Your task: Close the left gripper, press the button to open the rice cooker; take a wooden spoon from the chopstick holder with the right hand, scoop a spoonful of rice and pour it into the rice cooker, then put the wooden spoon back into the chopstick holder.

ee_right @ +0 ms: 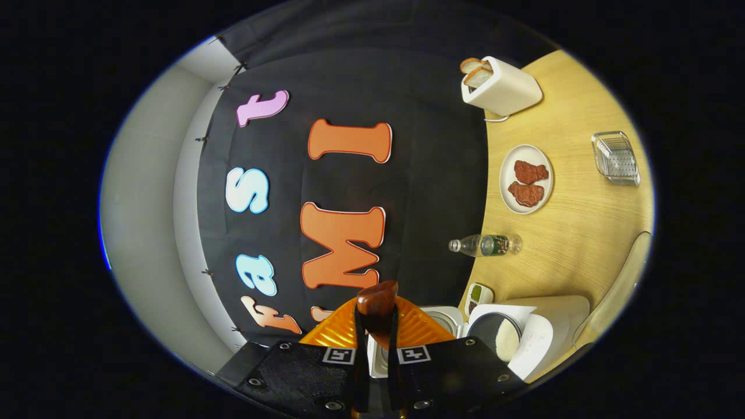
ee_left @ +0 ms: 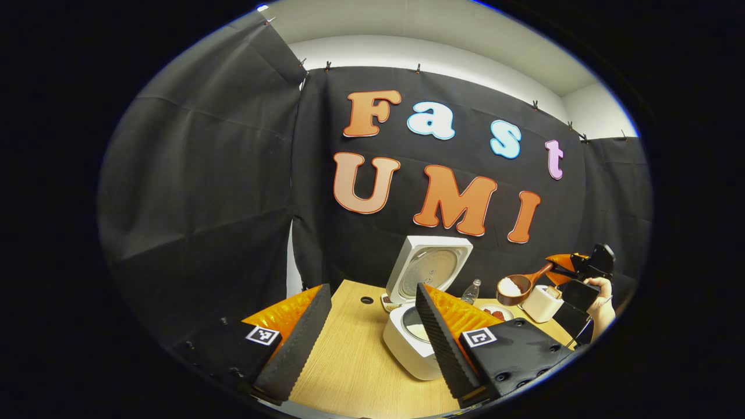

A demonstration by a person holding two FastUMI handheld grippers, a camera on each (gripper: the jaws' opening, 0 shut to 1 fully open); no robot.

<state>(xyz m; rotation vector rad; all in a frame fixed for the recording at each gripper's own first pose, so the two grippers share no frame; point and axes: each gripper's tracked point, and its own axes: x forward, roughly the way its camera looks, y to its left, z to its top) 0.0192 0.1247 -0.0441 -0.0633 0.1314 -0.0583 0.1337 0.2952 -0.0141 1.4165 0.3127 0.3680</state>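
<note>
The white rice cooker [ee_left: 407, 349] stands on the wooden table [ee_left: 349, 361] with its lid [ee_left: 429, 266] raised; white rice lies in its pot. My left gripper [ee_left: 372, 291] is open just left of it, one finger overlapping the cooker's front, nothing between the fingers. A wooden spoon [ee_left: 513, 288] heaped with white rice hangs in the air right of the cooker, over the plate. My right gripper [ee_left: 554, 269], held by a hand [ee_left: 602, 294], is shut on its handle. In the right gripper view, the right gripper [ee_right: 377, 327] clamps the spoon handle [ee_right: 377, 298], with the open cooker [ee_right: 538, 334] lower right.
A white toaster [ee_right: 502, 88] with bread, a plate of red meat [ee_right: 527, 179], a small water bottle [ee_right: 486, 245], a clear tray [ee_right: 616, 158] and a little seasoning dish [ee_right: 478, 294] stand on the table. A cable hole [ee_left: 366, 300] lies left of the cooker.
</note>
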